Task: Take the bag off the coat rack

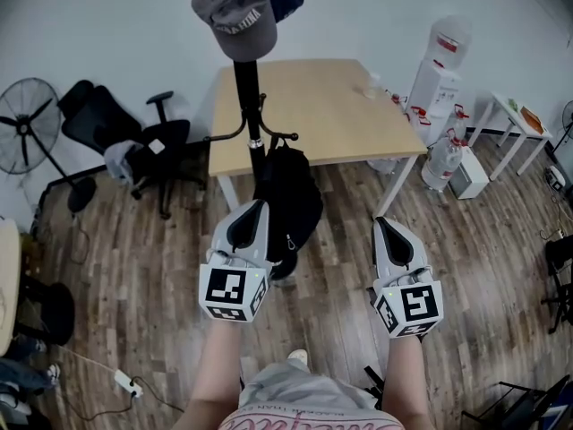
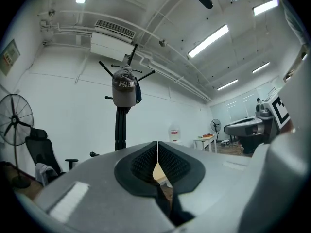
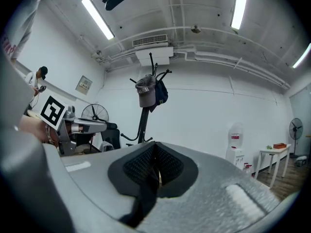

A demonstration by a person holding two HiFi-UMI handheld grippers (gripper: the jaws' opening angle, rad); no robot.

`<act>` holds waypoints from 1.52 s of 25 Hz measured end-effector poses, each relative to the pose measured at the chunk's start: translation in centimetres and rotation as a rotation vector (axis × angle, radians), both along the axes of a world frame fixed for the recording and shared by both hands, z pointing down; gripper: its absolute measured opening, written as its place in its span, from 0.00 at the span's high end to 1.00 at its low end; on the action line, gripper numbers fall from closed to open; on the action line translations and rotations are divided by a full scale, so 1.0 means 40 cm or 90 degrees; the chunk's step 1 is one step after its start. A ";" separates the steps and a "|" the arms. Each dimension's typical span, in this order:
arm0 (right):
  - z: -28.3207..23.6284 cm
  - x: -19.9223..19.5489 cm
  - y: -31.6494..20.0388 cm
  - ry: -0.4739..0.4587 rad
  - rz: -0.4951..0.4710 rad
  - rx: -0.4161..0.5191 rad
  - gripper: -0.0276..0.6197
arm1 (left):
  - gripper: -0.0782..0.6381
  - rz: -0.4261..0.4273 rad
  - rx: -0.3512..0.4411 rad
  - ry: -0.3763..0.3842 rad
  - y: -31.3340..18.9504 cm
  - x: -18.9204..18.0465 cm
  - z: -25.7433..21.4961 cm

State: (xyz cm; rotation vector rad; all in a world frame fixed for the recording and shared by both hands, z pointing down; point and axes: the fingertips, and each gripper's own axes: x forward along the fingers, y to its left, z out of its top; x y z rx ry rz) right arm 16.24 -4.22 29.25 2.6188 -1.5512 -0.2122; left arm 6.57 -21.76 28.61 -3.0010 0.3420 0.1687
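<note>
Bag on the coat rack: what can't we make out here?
- Which hook carries it: in the head view the black bag hangs against the black coat rack, too dark and small to tell.
- Bag's lower left: in the head view, covered by the left gripper.
- Bag in both gripper views: hidden below the left gripper's and right gripper's own bodies. Only the rack's upper part with the cap shows.

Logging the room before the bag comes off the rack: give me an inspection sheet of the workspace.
Surface: wood floor; tan table behind coat rack.
Job's things: black bag hangs low on coat rack.
Clutter: grey cap on rack top.
Grippers: left tool and right tool shut, nothing held.
Cables: power strip with white lead on floor.
Surroundings: office chair, fan, water dispenser, white side table.
</note>
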 end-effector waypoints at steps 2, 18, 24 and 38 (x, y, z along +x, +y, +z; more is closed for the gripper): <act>-0.002 0.021 -0.022 -0.006 -0.006 0.007 0.95 | 0.85 -0.006 0.002 -0.001 -0.020 0.011 0.000; 0.004 0.121 -0.186 -0.031 -0.082 0.019 0.24 | 0.27 -0.049 0.022 0.005 -0.108 0.051 0.014; 0.015 0.177 -0.261 -0.019 -0.149 0.001 0.24 | 0.25 -0.097 0.018 -0.010 -0.144 0.085 0.033; 0.052 0.375 -0.424 0.002 -0.340 -0.051 0.24 | 0.28 -0.240 0.001 -0.047 -0.212 0.238 0.079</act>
